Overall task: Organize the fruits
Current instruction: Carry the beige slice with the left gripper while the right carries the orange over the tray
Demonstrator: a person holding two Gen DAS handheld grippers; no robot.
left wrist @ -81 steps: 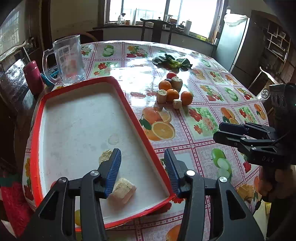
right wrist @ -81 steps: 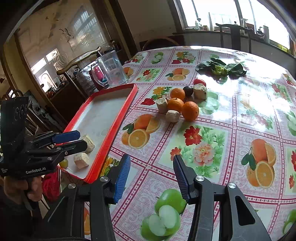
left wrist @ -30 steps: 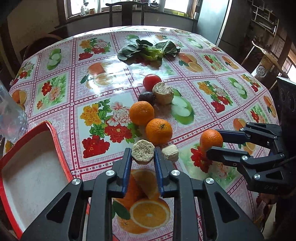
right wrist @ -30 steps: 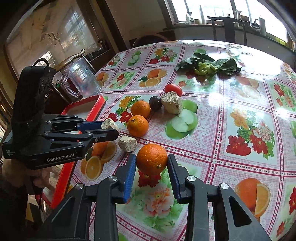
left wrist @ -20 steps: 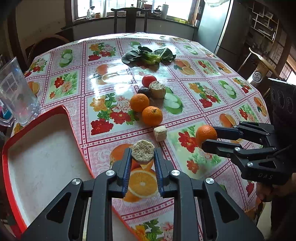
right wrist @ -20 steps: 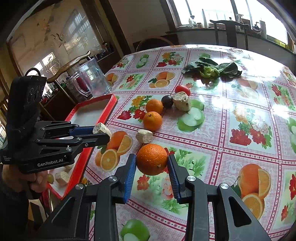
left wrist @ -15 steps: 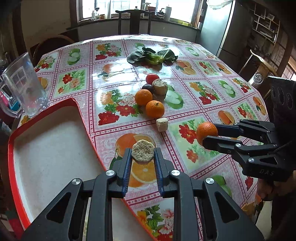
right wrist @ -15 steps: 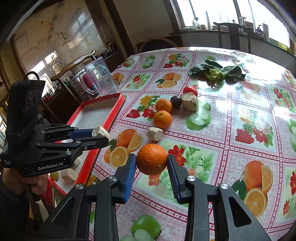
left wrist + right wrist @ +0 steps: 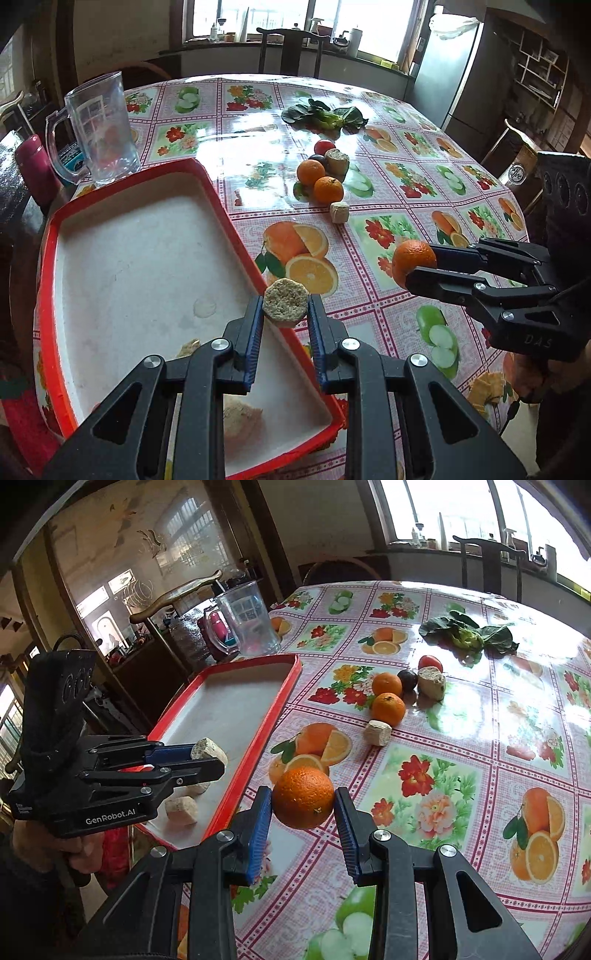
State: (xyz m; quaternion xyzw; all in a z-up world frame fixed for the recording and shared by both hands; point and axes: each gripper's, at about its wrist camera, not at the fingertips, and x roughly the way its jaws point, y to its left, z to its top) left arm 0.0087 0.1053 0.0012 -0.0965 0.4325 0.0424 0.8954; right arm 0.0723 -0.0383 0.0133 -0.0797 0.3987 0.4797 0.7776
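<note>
My left gripper (image 9: 286, 317) is shut on a round beige cut piece (image 9: 285, 302) and holds it over the right rim of the red tray (image 9: 51, 258); it also shows in the right wrist view (image 9: 208, 755). My right gripper (image 9: 303, 805) is shut on an orange (image 9: 303, 796), held above the tablecloth right of the tray (image 9: 291, 675); the orange also shows in the left wrist view (image 9: 413, 260). Beige pieces (image 9: 181, 810) lie in the tray's near end. Two oranges (image 9: 319, 181), a small beige piece (image 9: 340, 212), a tomato (image 9: 324, 147), a dark fruit and a bigger beige chunk (image 9: 337, 160) sit mid-table.
A clear plastic jug (image 9: 99, 129) and a pink bottle (image 9: 35, 168) stand behind the tray at the table's left edge. Leafy greens (image 9: 325, 116) lie farther back. Chairs and a fridge stand beyond the round table.
Both grippers closed on their items, lifted them and pulled back toward me. The left one has carried the beige piece leftward to the tray's rim; the right one holds the orange steady.
</note>
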